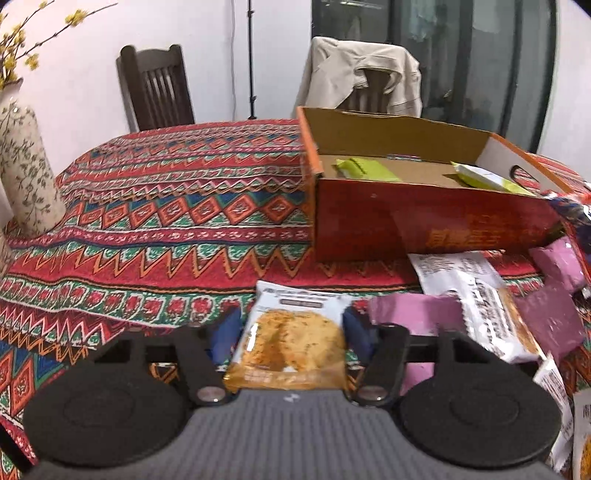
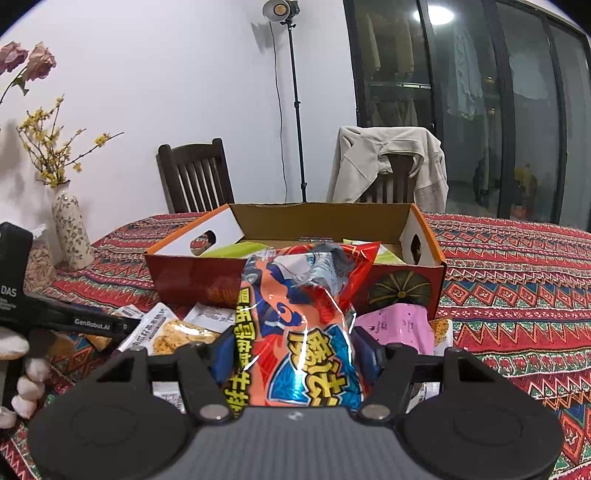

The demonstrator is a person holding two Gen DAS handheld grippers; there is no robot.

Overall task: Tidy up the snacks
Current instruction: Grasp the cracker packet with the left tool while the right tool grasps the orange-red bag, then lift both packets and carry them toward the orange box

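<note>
Left tool (image 1: 291,336) clamps white-and-orange cracker packet (image 1: 291,339), right tool (image 2: 291,354) clamps glossy red-blue snack bag (image 2: 295,325) before the box (image 2: 184,273); only the right view shows the gloved hand (image 2: 22,369).

A patterned red cloth (image 1: 166,221) covers the table. At its left edge stands a floral vase (image 2: 72,232) with yellow-blossomed twigs (image 2: 48,147), and dried pink roses (image 2: 26,61) hang above. Behind the table are two dark wooden chairs (image 2: 195,177); the right one carries a beige jacket (image 2: 388,162). A lamp on a stand (image 2: 282,9) is by the white wall, beside dark glass doors (image 2: 480,110).
</note>
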